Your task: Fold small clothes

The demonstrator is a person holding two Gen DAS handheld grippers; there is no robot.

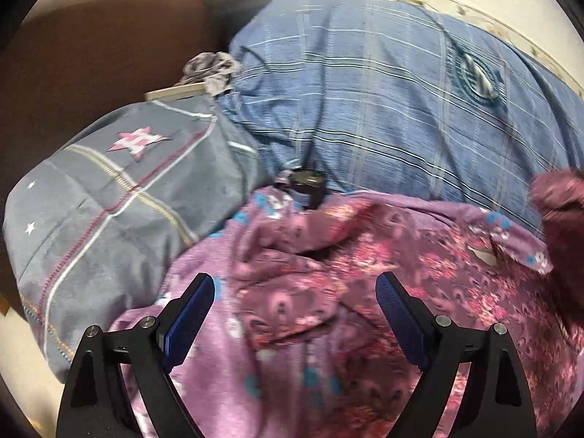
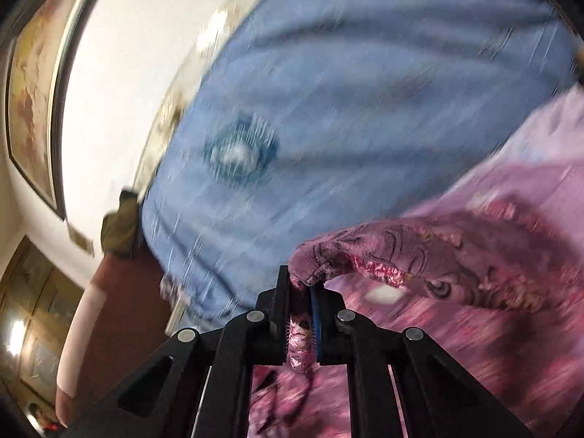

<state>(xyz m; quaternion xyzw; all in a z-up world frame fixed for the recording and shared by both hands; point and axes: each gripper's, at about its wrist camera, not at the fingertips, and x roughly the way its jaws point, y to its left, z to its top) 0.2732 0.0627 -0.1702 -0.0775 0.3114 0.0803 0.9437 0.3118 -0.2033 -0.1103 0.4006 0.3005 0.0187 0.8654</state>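
Observation:
A purple garment (image 1: 328,292) with pink and blue flower print lies crumpled on the bed, filling the lower half of the left wrist view. My left gripper (image 1: 295,297) is open just above it, its blue pads (image 1: 189,314) apart and holding nothing. My right gripper (image 2: 301,284) is shut on an edge of the purple garment (image 2: 419,252) and holds that edge lifted; the cloth is pinched between its pads. The right wrist view is blurred by motion. The lifted part shows at the right edge of the left wrist view (image 1: 558,204).
A blue plaid quilt (image 1: 383,91) covers the bed behind the garment. A grey pillow with a pink star (image 1: 120,189) lies at the left. A small black object (image 1: 306,182) rests between quilt and garment. A brown headboard (image 1: 91,43) stands at the far left.

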